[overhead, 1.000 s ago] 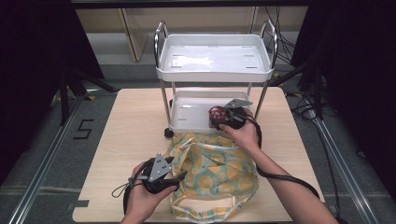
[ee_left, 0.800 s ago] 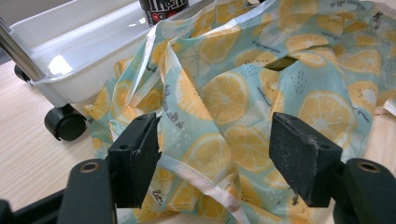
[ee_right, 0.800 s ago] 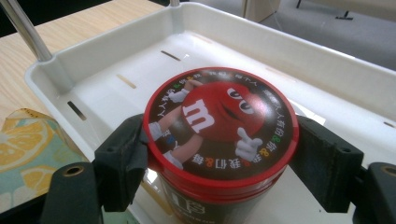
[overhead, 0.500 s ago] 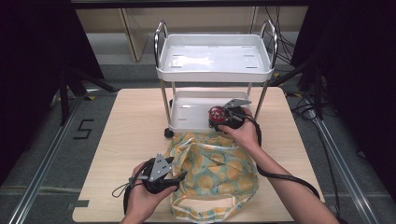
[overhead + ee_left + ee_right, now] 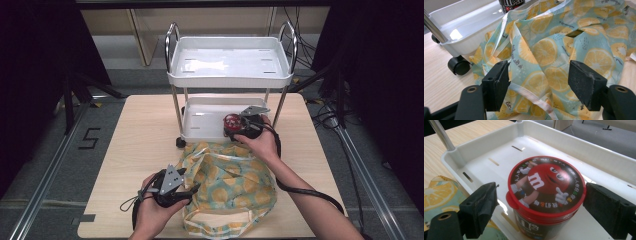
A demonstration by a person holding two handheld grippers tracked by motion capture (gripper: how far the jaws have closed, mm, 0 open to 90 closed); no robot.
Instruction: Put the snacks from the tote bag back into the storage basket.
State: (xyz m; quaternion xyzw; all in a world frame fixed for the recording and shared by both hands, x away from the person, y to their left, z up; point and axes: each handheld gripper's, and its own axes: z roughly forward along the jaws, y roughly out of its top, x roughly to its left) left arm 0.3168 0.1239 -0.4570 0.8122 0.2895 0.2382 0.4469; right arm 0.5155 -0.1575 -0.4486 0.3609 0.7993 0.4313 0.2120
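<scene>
A red-lidded candy tub [image 5: 546, 187] stands upright in the lower tray [image 5: 486, 147] of a white cart. My right gripper [image 5: 541, 202] is open around it, and its jaws have just been opening; a gap shows at the left jaw. From above, the right gripper [image 5: 234, 125] reaches into the lower tray [image 5: 200, 117] at the tub [image 5: 231, 122]. A lemon-print fabric bag [image 5: 230, 175] lies crumpled on the table in front of the cart. My left gripper [image 5: 192, 189] is open at the bag's near left edge. Bag cloth [image 5: 549, 50] lies between the spread jaws of that gripper [image 5: 539, 85].
The cart's upper tray [image 5: 230, 62] sits above the lower one on chrome posts. A black caster [image 5: 457, 65] stands on the wooden table [image 5: 140, 130] beside the bag. The table's left half is bare wood. A black cable [image 5: 305, 192] trails along the right forearm.
</scene>
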